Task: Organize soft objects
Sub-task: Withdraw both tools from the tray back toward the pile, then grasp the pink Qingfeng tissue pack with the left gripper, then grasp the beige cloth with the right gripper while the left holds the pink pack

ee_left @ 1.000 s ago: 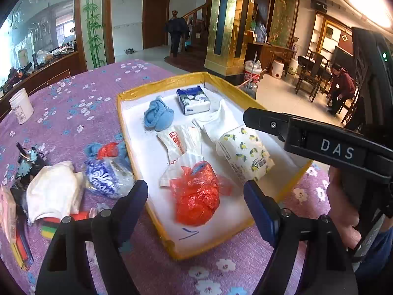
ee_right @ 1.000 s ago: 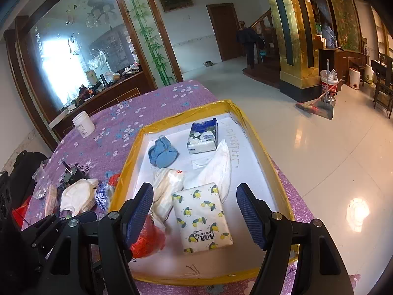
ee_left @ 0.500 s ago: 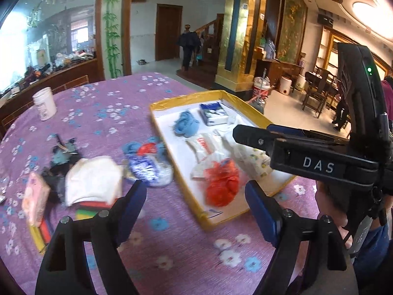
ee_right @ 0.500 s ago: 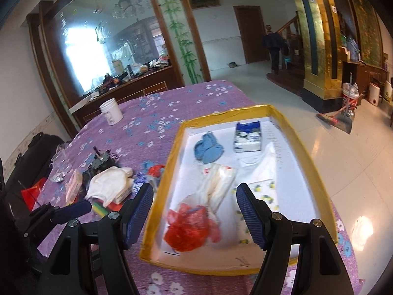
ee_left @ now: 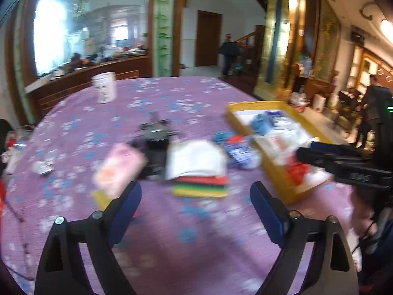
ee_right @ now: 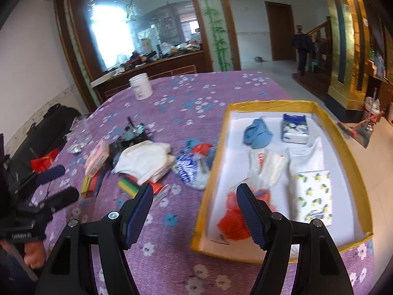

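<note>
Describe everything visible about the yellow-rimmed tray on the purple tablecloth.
The tray is a shallow rectangular box with yellow walls and a white floor, looking like taped cardboard. It lies flat on the flowered purple tablecloth near the table's right edge. Inside lie a blue cloth, a blue-and-white tissue pack, a white plastic bag, a white cloth, a lemon-print tissue pack and a red plastic bag. A blue-patterned bag lies just outside its left wall. No gripper touches it.

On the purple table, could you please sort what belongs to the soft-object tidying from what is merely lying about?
Job: yellow tray, white cloth, blue-white bag, red bag, lemon tissue pack, blue cloth.
Lying about: white tub, black gadget, coloured strips.
</note>
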